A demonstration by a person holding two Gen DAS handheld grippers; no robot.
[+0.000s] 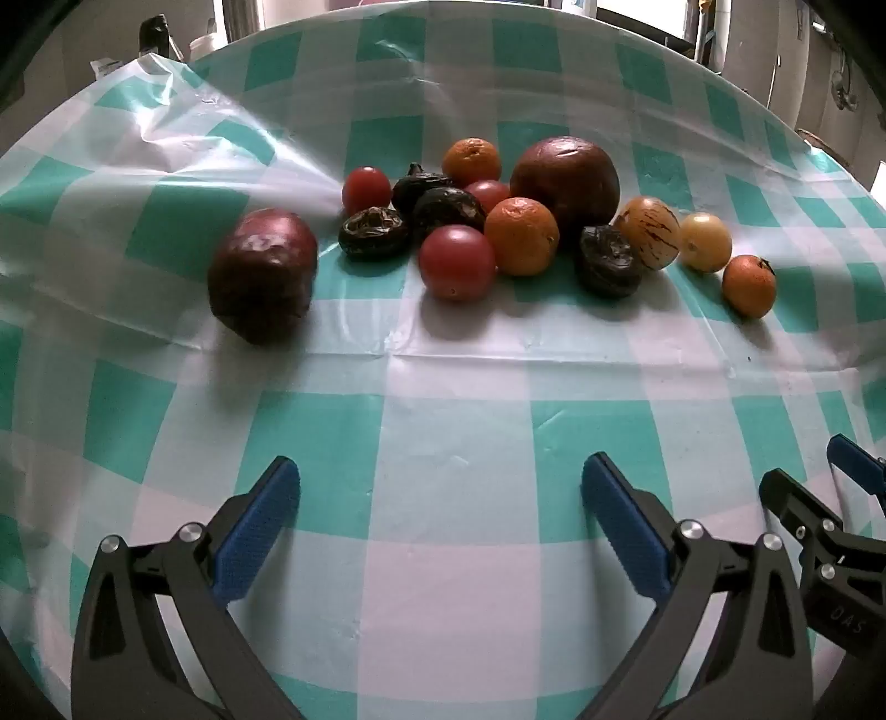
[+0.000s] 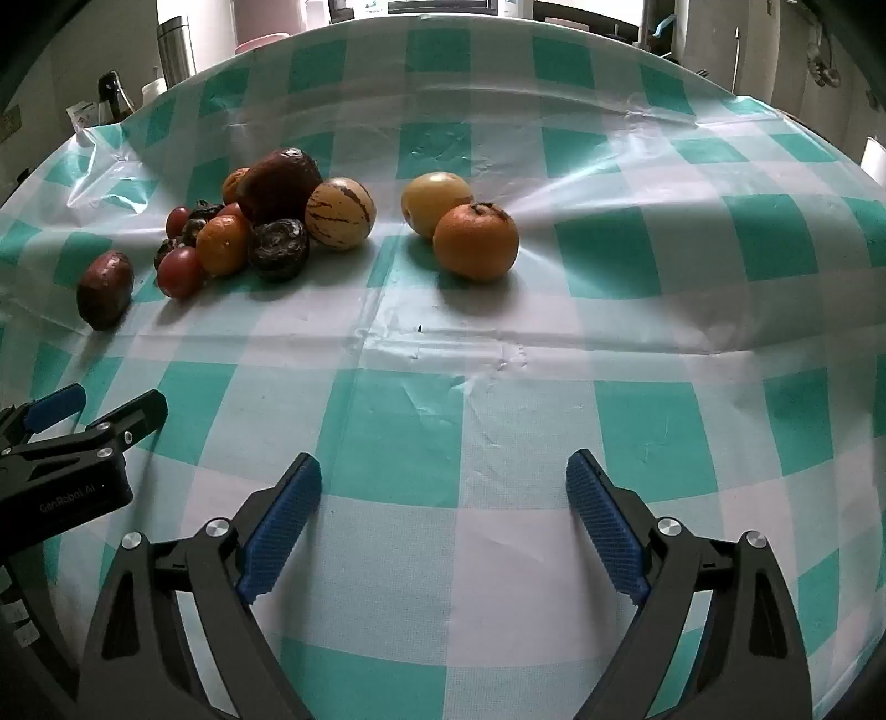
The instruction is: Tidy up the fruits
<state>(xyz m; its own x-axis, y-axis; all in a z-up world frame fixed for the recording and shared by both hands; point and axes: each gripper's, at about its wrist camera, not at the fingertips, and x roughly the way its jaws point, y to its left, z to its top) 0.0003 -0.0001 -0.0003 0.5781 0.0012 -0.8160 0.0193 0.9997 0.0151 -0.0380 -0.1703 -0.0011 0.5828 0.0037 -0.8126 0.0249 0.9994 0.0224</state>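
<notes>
A pile of fruit lies on the checked tablecloth [image 1: 443, 498]: a lone purple passion fruit [image 1: 261, 274] at the left, red tomatoes [image 1: 456, 262], dark wrinkled fruits [image 1: 375, 231], oranges [image 1: 521, 235], a big maroon fruit [image 1: 565, 180], a striped pepino [image 1: 649, 232], a yellow fruit [image 1: 704, 241] and a lone orange [image 1: 748, 286]. In the right wrist view the yellow fruit [image 2: 436, 202] and orange [image 2: 476, 241] sit apart from the pile [image 2: 277, 221]. My left gripper [image 1: 440, 526] is open and empty, well short of the fruit. My right gripper [image 2: 443, 526] is open and empty too.
The table's far edge curves past the fruit, with a metal flask [image 2: 176, 47], bottles [image 2: 113, 97] and clutter behind. The right gripper shows at the left view's right edge [image 1: 830, 526]; the left gripper shows at the right view's left edge [image 2: 72, 443].
</notes>
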